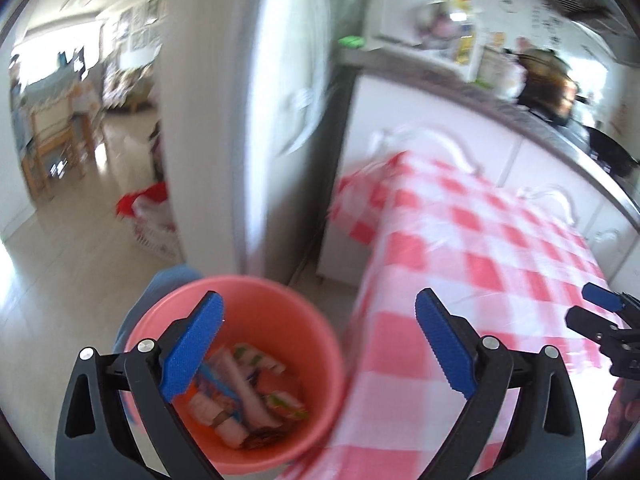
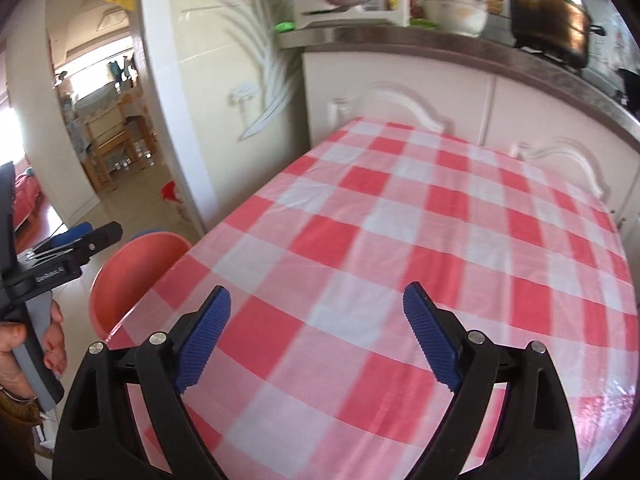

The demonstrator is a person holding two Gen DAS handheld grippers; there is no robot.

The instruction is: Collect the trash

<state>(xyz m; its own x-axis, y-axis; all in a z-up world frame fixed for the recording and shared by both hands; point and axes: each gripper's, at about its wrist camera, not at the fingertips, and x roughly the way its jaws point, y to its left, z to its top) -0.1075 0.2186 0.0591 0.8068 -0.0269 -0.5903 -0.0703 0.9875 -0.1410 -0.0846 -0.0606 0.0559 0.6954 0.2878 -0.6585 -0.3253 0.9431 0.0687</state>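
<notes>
With wrappers [image 1: 248, 392] lying in the bin [image 1: 240, 300] and the checked counter [image 2: 400, 220] bare, collecting looked finished; the left gripper [image 1: 320, 344] and right gripper [image 2: 316, 336] gaped empty, needing only withdrawal.

A checked tablecloth [image 2: 400, 240] lies before white cabinets [image 2: 400, 92], a dark pot [image 2: 548, 16] on the counter [image 2: 440, 44]

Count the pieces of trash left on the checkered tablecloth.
0. The checkered tablecloth shows no trash on any part in view; its near and far-right edges run out of frame. The wrappers all lie inside the pink bucket beside the table.
</notes>
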